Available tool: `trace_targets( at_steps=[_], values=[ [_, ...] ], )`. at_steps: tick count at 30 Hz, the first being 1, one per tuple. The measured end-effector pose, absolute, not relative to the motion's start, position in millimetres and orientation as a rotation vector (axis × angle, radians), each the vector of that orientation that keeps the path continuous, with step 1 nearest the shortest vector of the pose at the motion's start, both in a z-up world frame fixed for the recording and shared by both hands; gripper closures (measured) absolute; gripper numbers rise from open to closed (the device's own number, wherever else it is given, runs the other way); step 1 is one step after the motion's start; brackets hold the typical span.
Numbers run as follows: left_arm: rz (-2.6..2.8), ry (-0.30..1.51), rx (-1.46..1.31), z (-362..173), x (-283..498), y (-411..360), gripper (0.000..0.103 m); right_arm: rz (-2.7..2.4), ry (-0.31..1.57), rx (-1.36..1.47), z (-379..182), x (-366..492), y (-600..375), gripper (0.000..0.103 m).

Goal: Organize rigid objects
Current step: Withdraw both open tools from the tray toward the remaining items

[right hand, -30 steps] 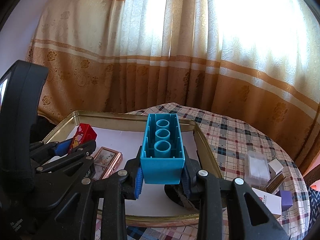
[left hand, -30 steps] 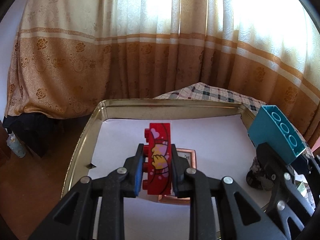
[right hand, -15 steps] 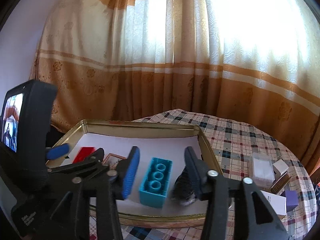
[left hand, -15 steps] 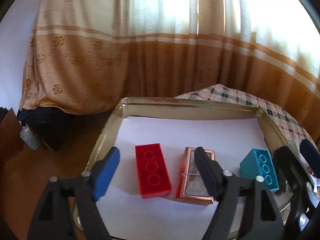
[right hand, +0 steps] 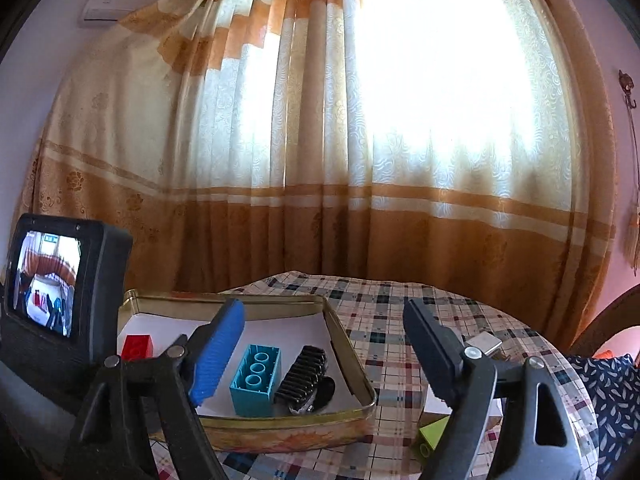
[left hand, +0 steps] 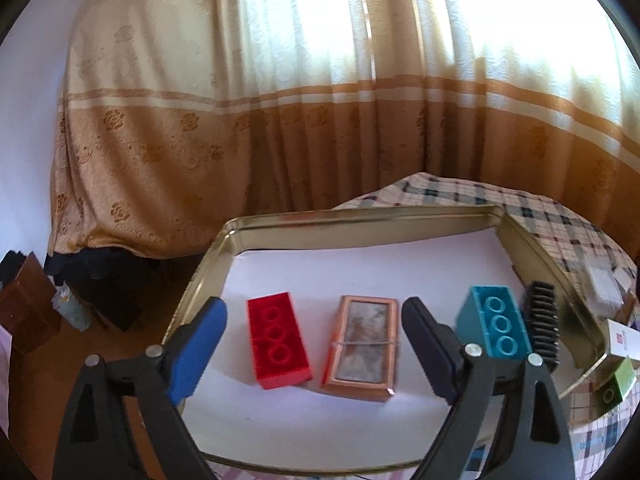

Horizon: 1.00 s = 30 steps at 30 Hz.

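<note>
A red brick [left hand: 278,340] lies flat on the white lining of the gold tin tray [left hand: 208,264], studs' hollows up. Beside it lie a copper-framed box [left hand: 366,346], a teal brick [left hand: 496,326] and a black comb-like clip [left hand: 540,320]. My left gripper [left hand: 314,344] hovers over the tray's near side, jaws opening, with nothing pressed between its pads. My right gripper [right hand: 325,352] stands back from the tray [right hand: 352,360], jaws opening and holding nothing. The teal brick [right hand: 256,380] and clip [right hand: 304,376] lie below it, the red brick [right hand: 138,346] further left.
The tray sits on a round table with a checked cloth [right hand: 400,320]. Small white boxes [right hand: 484,344] and a green brick [right hand: 432,436] lie right of the tray. The left gripper's camera screen [right hand: 48,280] fills the left of the right wrist view. Curtains hang behind.
The left gripper let go of the red brick and the right let go of the teal brick; both bricks now lie in the tray. Both grippers opened wide and drew back.
</note>
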<state>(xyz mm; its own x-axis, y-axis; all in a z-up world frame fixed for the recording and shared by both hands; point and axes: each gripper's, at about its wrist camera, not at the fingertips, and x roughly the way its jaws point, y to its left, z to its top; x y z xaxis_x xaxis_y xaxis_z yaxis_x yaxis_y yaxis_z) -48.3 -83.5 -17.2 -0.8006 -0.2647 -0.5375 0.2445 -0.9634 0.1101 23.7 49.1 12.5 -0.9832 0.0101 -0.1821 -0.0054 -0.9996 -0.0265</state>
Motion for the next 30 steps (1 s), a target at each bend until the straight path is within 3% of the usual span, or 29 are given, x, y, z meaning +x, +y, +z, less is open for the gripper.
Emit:
trace_targets(
  at_steps=[10, 30],
  values=[
    [-2.766, 0.027, 0.829, -16, -44, -89, 0.013, 3.066, -0.032, -0.248, 14, 36, 56, 0.02],
    [-2.825, -0.107, 0.732, -8, -32, -64, 0.013, 2.894, 0.077, -0.208, 15, 48, 111, 0.02]
  ],
)
